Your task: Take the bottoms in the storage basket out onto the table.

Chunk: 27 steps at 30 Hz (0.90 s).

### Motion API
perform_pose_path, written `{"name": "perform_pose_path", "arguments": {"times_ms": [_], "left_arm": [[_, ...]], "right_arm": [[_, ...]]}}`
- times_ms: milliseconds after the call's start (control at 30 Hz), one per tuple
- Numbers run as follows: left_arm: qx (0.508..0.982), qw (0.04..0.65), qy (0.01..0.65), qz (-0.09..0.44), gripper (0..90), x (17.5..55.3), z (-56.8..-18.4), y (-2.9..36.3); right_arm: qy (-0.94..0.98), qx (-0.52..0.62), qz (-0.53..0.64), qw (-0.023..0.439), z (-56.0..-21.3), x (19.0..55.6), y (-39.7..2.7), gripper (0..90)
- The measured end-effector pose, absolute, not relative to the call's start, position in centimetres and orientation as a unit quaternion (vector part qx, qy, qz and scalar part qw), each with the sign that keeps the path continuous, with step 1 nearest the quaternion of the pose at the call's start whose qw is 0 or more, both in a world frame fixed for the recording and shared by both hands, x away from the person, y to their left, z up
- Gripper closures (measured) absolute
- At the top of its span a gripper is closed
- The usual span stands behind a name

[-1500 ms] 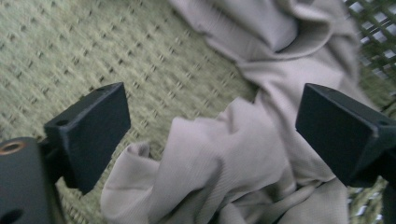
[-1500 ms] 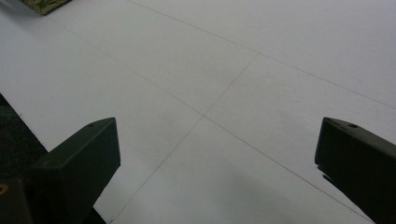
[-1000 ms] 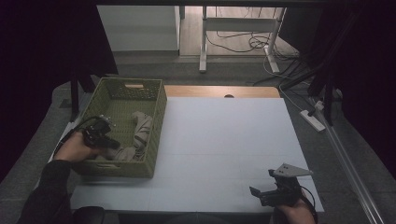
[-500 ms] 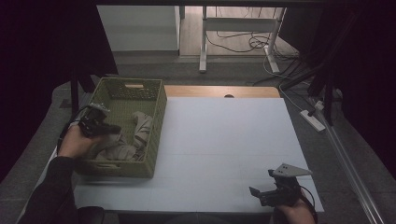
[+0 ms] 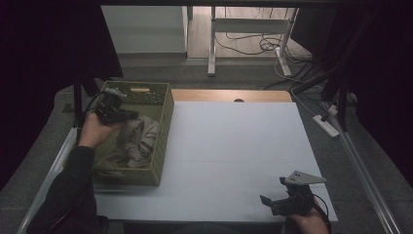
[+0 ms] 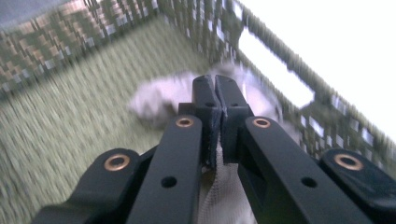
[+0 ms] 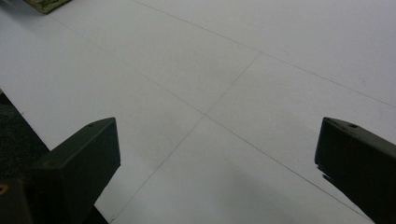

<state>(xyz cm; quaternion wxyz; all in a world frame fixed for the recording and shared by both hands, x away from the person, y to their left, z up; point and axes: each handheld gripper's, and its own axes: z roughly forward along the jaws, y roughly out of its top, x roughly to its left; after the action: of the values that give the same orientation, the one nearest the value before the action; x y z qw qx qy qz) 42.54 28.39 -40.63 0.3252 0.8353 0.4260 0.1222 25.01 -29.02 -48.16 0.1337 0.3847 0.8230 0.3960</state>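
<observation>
A beige cloth [image 5: 141,139] lies bunched in the green woven basket [image 5: 164,127] at the table's left. My left gripper [image 5: 130,116] hangs over the basket's far half, jaws shut on a fold of the cloth, which trails down from the tips. In the left gripper view the jaws [image 6: 215,88] press together with the pale cloth [image 6: 156,100] beyond and beneath them, and the basket wall [image 6: 280,60] is blurred by motion. My right gripper [image 5: 268,201] rests at the table's near right corner, open, with nothing between its fingers [image 7: 79,158].
The white table [image 5: 234,146] spreads between basket and right gripper. A wooden strip [image 5: 229,95] runs along its far edge. Cables and a power strip [image 5: 325,124] lie on the floor to the right. A basket corner [image 7: 44,3] shows far off.
My left hand has risen and shifted toward the basket's far end, drawing the cloth up with it. The right gripper has stayed put.
</observation>
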Motion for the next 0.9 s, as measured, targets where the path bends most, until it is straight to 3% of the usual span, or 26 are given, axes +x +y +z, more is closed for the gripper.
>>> {"name": "perform_pose_path", "arguments": {"times_ms": [233, 367, 400, 467, 500, 533, 700, 900], "left_arm": [[0.842, 0.314, 0.426, 0.107, 86.5, 44.4, -42.3, 26.7], [0.845, 0.294, 0.436, 0.096, 47.0, 44.5, -44.3, 26.8], [0.843, 0.297, 0.439, 0.096, 47.0, 44.4, -44.4, 26.9], [0.836, 0.310, 0.444, 0.091, 31.6, 43.9, -44.2, 27.7], [0.838, 0.303, 0.447, 0.079, 17.4, 43.3, -44.1, 28.3], [0.838, 0.303, 0.447, 0.079, 13.3, 43.3, -44.1, 28.3], [0.859, 0.257, 0.440, 0.042, 4.5, 41.6, -46.2, 29.0], [0.876, 0.227, 0.426, -0.001, 0.0, 42.0, -48.5, 27.8]], "right_arm": [[0.823, 0.384, 0.397, 0.133, -48.1, 25.0, -29.0, 0.7], [0.822, 0.384, 0.400, 0.134, -48.2, 25.0, -29.1, 0.7], [0.822, 0.384, 0.400, 0.134, -48.2, 25.0, -29.1, 0.7], [0.822, 0.384, 0.400, 0.132, -48.2, 25.0, -29.1, 0.7], [0.822, 0.384, 0.398, 0.132, -48.2, 25.0, -29.1, 0.7], [0.822, 0.384, 0.398, 0.132, -48.2, 25.0, -29.1, 0.7], [0.825, 0.383, 0.394, 0.134, -48.2, 25.0, -28.9, 0.7], [0.826, 0.383, 0.392, 0.132, -48.2, 25.1, -28.9, 0.7]]}}
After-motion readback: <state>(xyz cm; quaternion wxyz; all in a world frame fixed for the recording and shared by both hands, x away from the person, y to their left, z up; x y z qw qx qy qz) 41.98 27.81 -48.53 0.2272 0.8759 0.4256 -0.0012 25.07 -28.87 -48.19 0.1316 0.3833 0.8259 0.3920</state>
